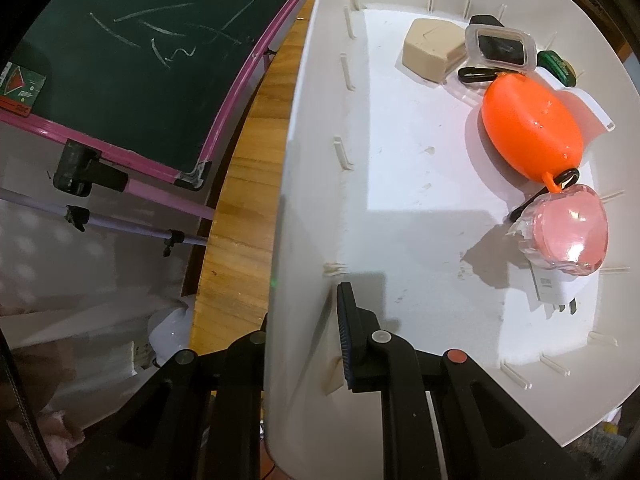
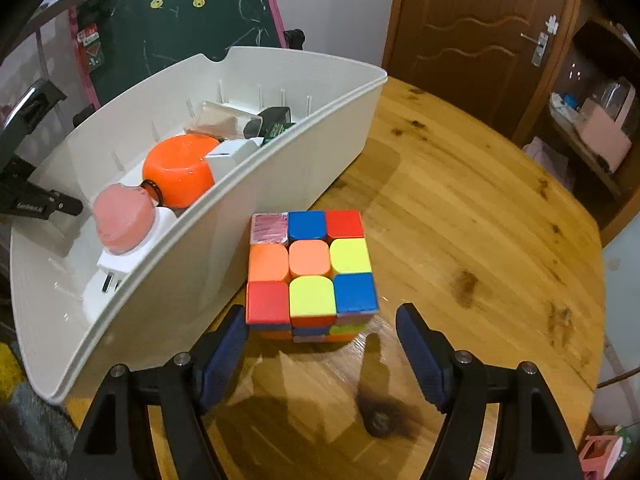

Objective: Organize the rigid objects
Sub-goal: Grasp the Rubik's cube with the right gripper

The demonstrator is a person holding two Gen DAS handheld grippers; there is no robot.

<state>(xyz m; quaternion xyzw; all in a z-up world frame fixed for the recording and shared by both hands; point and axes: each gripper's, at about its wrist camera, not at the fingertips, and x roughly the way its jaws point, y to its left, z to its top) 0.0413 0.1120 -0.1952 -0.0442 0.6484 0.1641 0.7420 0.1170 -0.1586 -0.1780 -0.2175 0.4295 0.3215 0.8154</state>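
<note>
A scrambled colour cube (image 2: 312, 268) stands on the wooden table (image 2: 460, 208), close against the outer wall of the white bin (image 2: 248, 184). My right gripper (image 2: 322, 312) is open; its fingertips flank the cube's near corners and do not press on it. My left gripper (image 1: 304, 312) is shut on the white bin's side wall (image 1: 312, 160), one finger inside and one outside. In the bin lie an orange oval case (image 1: 532, 128), a pink heart-shaped box (image 1: 568, 232), a white plug (image 1: 556, 292), a beige block (image 1: 432, 50) and a small clear box (image 1: 500, 46).
A pink-framed chalkboard (image 1: 140, 60) stands beyond the bin's far side. The table's round edge (image 2: 596, 280) curves along the right. A brown door (image 2: 480, 32) and a shelf with a pink box (image 2: 604, 136) are behind. Bare wood lies right of the cube.
</note>
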